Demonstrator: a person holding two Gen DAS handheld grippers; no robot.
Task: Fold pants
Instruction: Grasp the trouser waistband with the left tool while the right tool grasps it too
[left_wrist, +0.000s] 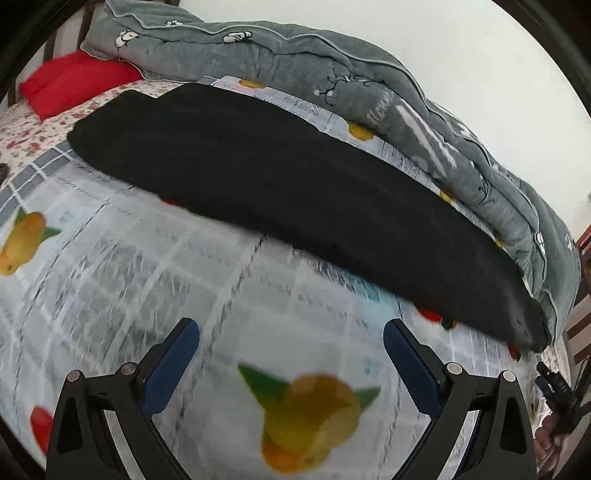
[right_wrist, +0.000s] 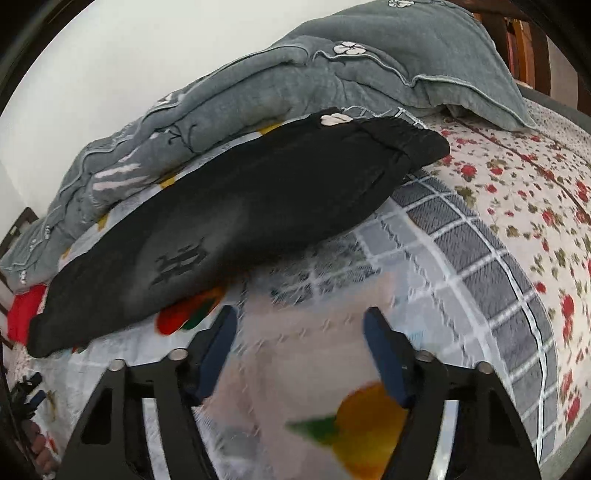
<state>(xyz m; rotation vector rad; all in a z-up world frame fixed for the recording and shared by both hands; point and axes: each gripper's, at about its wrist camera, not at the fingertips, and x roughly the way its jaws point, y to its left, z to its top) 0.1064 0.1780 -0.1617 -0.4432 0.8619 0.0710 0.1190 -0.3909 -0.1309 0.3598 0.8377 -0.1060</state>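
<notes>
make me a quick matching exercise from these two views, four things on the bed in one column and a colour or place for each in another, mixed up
Things:
1. pants
2. quilt
3. pillow
4. left gripper

Colours or places:
A. red, at the far left end of the bed in the left wrist view
B. grey, bunched along the wall side behind the pants
C. black, laid out lengthwise on the fruit-print sheet
D. blue-padded fingers spread apart, nothing between them

Pairs: 1-C, 2-B, 3-A, 4-D
</notes>
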